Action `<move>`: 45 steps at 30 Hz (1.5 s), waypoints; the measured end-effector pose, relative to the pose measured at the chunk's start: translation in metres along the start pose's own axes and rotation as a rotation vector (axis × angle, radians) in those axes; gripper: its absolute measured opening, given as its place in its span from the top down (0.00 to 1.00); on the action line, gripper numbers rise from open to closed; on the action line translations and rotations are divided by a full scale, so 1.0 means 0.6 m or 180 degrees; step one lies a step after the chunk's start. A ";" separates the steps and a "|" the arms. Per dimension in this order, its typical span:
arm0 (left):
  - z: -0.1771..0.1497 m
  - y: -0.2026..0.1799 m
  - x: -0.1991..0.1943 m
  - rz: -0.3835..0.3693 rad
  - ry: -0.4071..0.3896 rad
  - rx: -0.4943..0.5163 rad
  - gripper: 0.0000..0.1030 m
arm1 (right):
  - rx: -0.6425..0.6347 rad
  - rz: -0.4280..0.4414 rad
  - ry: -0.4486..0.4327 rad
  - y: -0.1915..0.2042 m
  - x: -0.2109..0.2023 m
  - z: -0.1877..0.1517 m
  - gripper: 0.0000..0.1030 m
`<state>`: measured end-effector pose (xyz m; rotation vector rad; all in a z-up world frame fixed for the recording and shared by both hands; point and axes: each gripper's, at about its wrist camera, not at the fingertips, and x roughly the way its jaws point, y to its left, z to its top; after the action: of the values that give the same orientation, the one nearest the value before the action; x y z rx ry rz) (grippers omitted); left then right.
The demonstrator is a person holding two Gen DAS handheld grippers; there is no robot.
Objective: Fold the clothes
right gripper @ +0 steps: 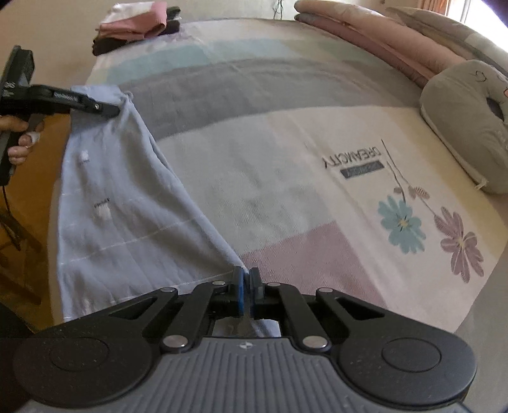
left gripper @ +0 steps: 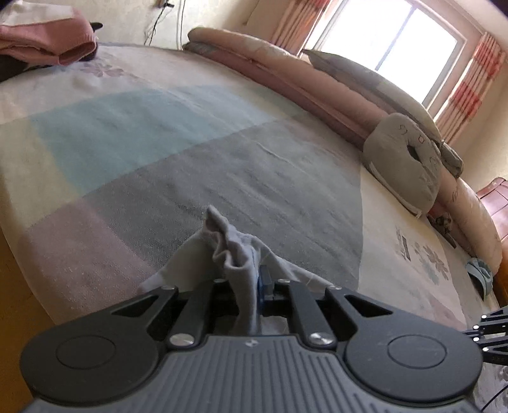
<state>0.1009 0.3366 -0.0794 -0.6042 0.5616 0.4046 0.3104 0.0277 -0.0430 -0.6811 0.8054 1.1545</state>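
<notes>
Over the bed edge, left to right:
Left gripper [right gripper: 117,109]: pinches one bunched corner of the pale blue garment [right gripper: 127,203].
Garment: stretched between both tools, draping over the bed's [right gripper: 285,159] near-left edge.
Right gripper [right gripper: 247,286]: clamped on the opposite corner.
Far corner: folded pink clothes [right gripper: 136,23].

"DREAMCITY", upside down, on bedsheet [right gripper: 317,152]

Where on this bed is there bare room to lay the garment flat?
Free: the wide sheet between the pale blue garment at the near-left edge, the grey pillow and the folded quilts. Crowded: the far-left corner, with stacked clothes.
</notes>
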 end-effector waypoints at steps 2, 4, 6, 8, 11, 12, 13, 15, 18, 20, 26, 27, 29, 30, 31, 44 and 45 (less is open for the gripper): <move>0.007 0.002 -0.007 0.0043 -0.0042 0.0003 0.85 | -0.0005 -0.0029 0.0004 0.003 0.002 -0.001 0.95; 0.014 0.004 -0.013 0.0085 -0.0090 0.0006 0.73 | -0.0007 -0.0047 0.0006 0.003 0.002 0.000 0.94; 0.024 0.013 -0.016 0.0002 -0.0080 -0.0026 0.70 | 0.0002 -0.0080 0.0012 0.002 0.003 0.000 0.94; 0.024 0.017 -0.016 -0.0075 -0.0034 -0.0020 0.70 | 0.0020 -0.0126 -0.0011 0.003 -0.002 0.000 0.88; 0.023 0.020 -0.014 -0.0127 -0.0024 -0.0028 0.70 | 0.0100 -0.0131 -0.0097 0.004 -0.017 -0.002 0.85; 0.023 0.022 -0.013 -0.0122 -0.0037 -0.0077 0.71 | 0.0141 -0.0126 -0.0122 0.004 -0.021 -0.002 0.85; 0.023 0.025 -0.011 -0.0117 -0.0050 -0.0126 0.73 | 0.0185 -0.0128 -0.0144 0.004 -0.026 -0.004 0.84; 0.019 0.026 -0.006 -0.0055 -0.0008 -0.0107 0.73 | 0.0281 -0.0138 -0.0187 0.003 -0.040 -0.012 0.82; 0.015 0.011 -0.006 0.0009 -0.0011 0.0147 0.73 | 0.0417 -0.0152 -0.0187 -0.002 -0.066 -0.034 0.78; 0.015 0.006 -0.009 0.0038 -0.0027 0.0219 0.73 | 0.0433 -0.0178 -0.0103 -0.002 -0.078 -0.058 0.73; 0.016 -0.008 -0.013 0.0140 -0.0041 0.0333 0.73 | 0.0734 -0.0423 0.0002 -0.034 -0.105 -0.116 0.72; 0.015 -0.012 -0.011 0.0177 -0.0021 0.0374 0.73 | 0.0828 -0.0451 -0.0045 -0.045 -0.109 -0.121 0.71; 0.014 -0.016 -0.008 0.0189 0.0013 0.0386 0.73 | 0.0913 -0.0492 -0.0129 -0.065 -0.110 -0.125 0.71; 0.014 -0.017 -0.008 0.0198 0.0023 0.0384 0.73 | 0.0901 -0.0488 -0.0156 -0.073 -0.107 -0.124 0.71; 0.014 -0.018 -0.007 0.0208 0.0033 0.0382 0.73 | 0.0862 -0.0473 -0.0163 -0.079 -0.102 -0.123 0.70; 0.021 -0.039 -0.002 0.0298 -0.0009 0.0480 0.73 | 0.0257 -0.0596 0.0138 -0.079 -0.080 -0.146 0.98; 0.021 -0.040 -0.001 0.0303 -0.0019 0.0487 0.73 | 0.0256 -0.0614 0.0143 -0.080 -0.080 -0.147 0.98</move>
<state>0.1173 0.3264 -0.0602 -0.4305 0.6113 0.4487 0.3302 -0.0817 -0.0486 -0.7037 0.8015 0.9308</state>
